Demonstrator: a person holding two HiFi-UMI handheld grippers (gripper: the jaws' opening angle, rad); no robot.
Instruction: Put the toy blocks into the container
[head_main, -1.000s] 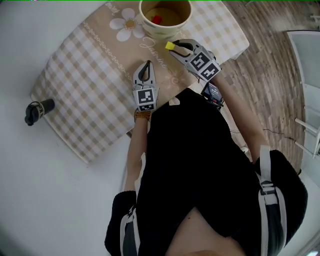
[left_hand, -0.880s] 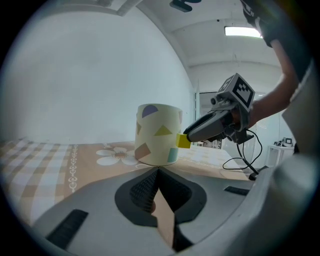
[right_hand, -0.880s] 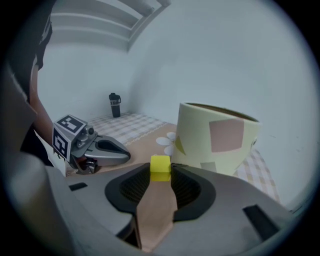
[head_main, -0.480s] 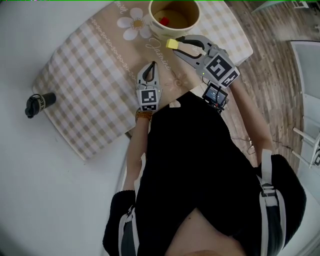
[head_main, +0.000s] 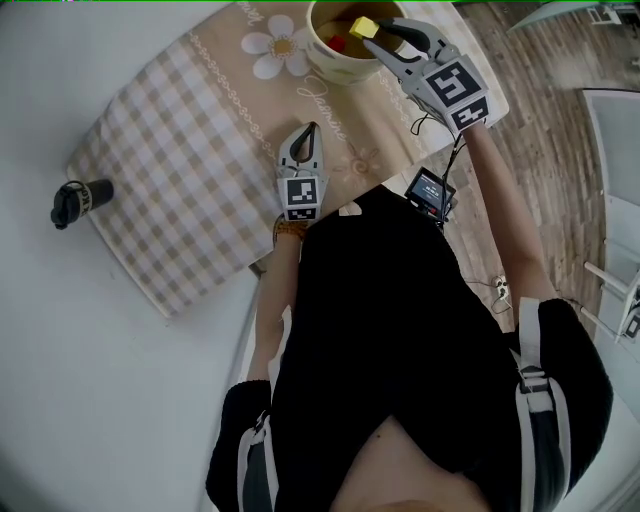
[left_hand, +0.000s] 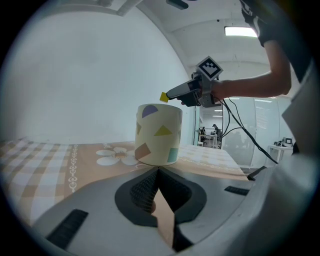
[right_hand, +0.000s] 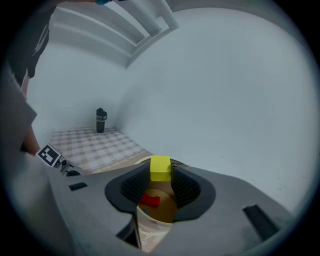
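Above the mouth of the container (head_main: 332, 66), the right gripper (head_main: 368, 28) pinches a yellow block (right_hand: 160, 168) in its fingers, poised to drop it beside the red block (right_hand: 149, 200) inside; the left gripper (head_main: 311, 131) idles on the checked cloth (head_main: 180, 150), fingers pressed together, empty

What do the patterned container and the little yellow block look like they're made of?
The container looks like paper or thin card: matte cream wall, flat printed shapes. The yellow block could be painted wood or plastic: solid even colour, crisp edges; unclear which.
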